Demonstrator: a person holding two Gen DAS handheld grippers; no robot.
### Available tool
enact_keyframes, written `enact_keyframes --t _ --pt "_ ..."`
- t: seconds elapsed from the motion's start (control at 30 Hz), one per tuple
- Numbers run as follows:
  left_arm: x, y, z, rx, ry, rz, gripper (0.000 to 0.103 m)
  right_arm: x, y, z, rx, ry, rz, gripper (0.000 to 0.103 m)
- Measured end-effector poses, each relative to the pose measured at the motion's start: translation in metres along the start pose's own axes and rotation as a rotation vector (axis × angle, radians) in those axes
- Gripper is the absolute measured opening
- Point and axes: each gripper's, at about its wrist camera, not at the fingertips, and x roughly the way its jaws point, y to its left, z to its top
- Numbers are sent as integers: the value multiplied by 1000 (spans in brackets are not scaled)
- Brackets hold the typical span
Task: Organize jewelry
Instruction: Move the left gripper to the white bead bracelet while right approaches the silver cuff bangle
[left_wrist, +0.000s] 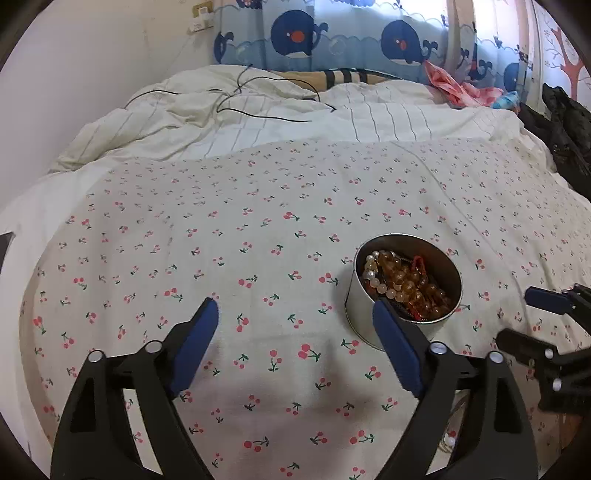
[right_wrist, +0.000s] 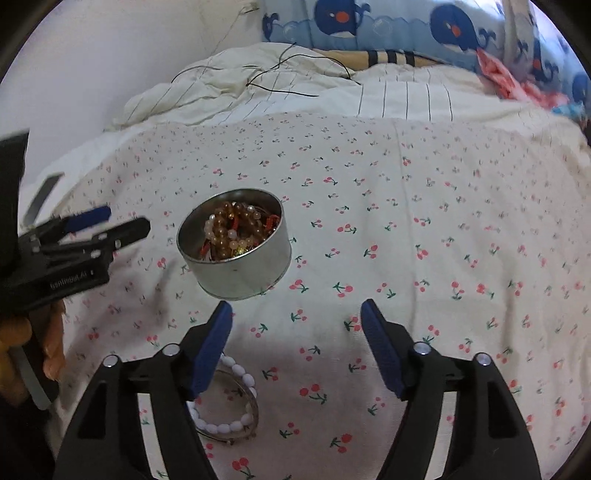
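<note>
- Sitting ahead of my right gripper (right_wrist: 295, 314) and a little to its left, the round tin (right_wrist: 236, 258) already holds amber and pearl bead strands, so I judge it is the collecting pot.
- A white bead bracelet (right_wrist: 236, 413) with a thin metal bangle (right_wrist: 254, 404) lies loose on the cherry-print sheet (right_wrist: 424, 221), just under that gripper's left finger, I think next to go in.
- Both jaws stand wide and empty, ready to close on it.
- My left gripper (left_wrist: 295, 314) hovers equally wide and empty, the tin by its right finger, perhaps to steady it.
</note>
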Motion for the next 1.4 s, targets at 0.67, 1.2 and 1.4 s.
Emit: enact_keyframes --t 0.67,1.2,1.4 --pt "-10 -16 0 40 -43 8 87 0 4 -6 -38 24 -18 77" --pt "-1 -13 0 31 44 -110 91 1 -2 -4 -90 76 11 78" --pt "21 4 -5 -28 187 -196 91 0 -13 -8 -172 143 41 78"
